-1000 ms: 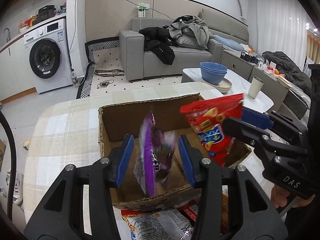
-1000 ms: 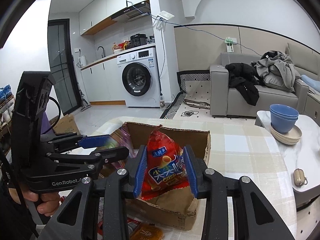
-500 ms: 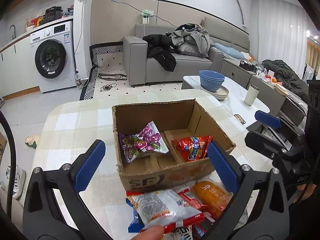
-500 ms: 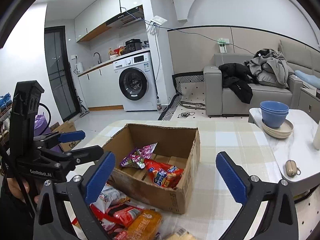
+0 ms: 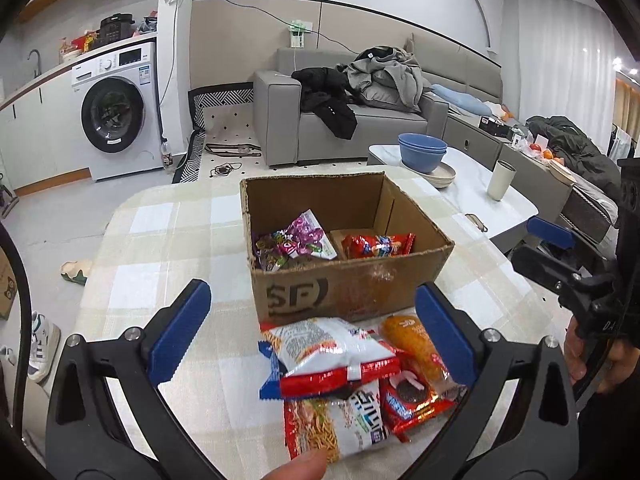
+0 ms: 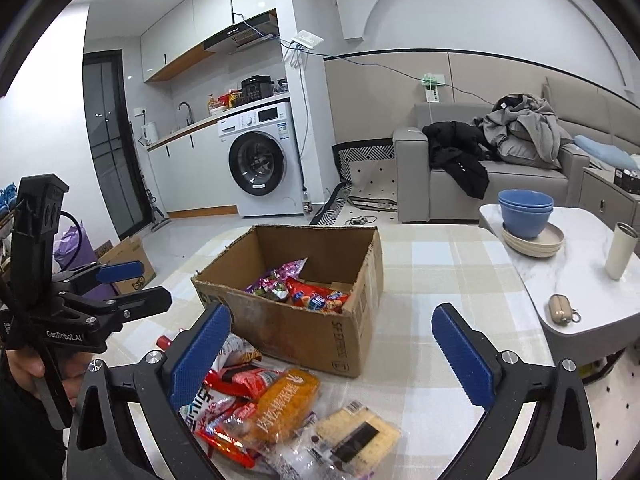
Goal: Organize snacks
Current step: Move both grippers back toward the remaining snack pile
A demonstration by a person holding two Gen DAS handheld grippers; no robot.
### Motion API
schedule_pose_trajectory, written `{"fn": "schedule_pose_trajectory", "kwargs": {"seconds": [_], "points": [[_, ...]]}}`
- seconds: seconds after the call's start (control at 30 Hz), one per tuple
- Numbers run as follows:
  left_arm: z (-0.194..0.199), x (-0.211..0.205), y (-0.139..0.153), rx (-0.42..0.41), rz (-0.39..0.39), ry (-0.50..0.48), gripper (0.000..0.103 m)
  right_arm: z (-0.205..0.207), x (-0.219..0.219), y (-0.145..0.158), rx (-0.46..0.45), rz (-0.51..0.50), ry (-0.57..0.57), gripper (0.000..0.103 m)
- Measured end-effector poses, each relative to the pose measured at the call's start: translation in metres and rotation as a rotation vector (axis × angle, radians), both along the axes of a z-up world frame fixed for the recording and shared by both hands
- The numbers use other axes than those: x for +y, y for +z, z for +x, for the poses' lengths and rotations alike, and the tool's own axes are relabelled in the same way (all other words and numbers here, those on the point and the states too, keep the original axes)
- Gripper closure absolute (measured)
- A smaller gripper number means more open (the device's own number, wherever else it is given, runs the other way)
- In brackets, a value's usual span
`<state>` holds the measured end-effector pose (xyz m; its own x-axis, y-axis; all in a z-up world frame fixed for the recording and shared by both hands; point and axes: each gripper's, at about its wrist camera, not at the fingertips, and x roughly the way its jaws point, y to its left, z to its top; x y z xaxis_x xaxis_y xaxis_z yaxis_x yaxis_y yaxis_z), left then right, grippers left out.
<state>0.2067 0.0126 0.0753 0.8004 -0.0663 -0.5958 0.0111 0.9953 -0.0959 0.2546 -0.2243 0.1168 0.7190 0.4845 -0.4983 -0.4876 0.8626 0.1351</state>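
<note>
Both grippers, left (image 5: 308, 332) and right (image 6: 330, 354), hold fingers wide above snack pile (image 5: 352, 376)

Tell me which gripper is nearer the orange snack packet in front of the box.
Right, narrowly. The right gripper hangs open just above the orange snack packet, toward its left finger. The left gripper is open over the white-and-red packet, orange packet by its right finger.
</note>
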Motion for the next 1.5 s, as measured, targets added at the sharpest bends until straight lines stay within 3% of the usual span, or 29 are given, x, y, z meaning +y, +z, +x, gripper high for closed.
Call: {"fn": "schedule_pose_trajectory", "kwargs": {"seconds": [0.33, 0.5, 0.67, 1.0, 1.23, 1.5], "points": [[-0.040, 0.007, -0.019, 0.032, -0.029, 0.040, 0.001, -0.017, -0.018, -0.018, 0.043, -0.026, -0.058, 0.001], [-0.052, 0.008, -0.030, 0.053, -0.029, 0.056, 0.001, -0.028, -0.021, -0.025, 0.030, -0.055, -0.036, 0.001], [-0.060, 0.007, -0.043, 0.076, -0.026, 0.056, 0.001, -0.033, -0.022, -0.042, 0.075, -0.078, -0.009, 0.001], [-0.058, 0.005, -0.075, 0.139, -0.032, 0.048, 0.001, -0.038, -0.012, -0.068, 0.156, -0.153, 0.068, 0.001], [-0.048, 0.009, -0.091, 0.171, -0.064, 0.042, 0.001, -0.026, -0.019, -0.080, 0.246, -0.110, 0.048, 0.001], [-0.038, 0.003, -0.102, 0.202, -0.092, 0.012, 0.001, -0.029, -0.015, -0.092, 0.268, -0.159, 0.137, 0.001]]}}
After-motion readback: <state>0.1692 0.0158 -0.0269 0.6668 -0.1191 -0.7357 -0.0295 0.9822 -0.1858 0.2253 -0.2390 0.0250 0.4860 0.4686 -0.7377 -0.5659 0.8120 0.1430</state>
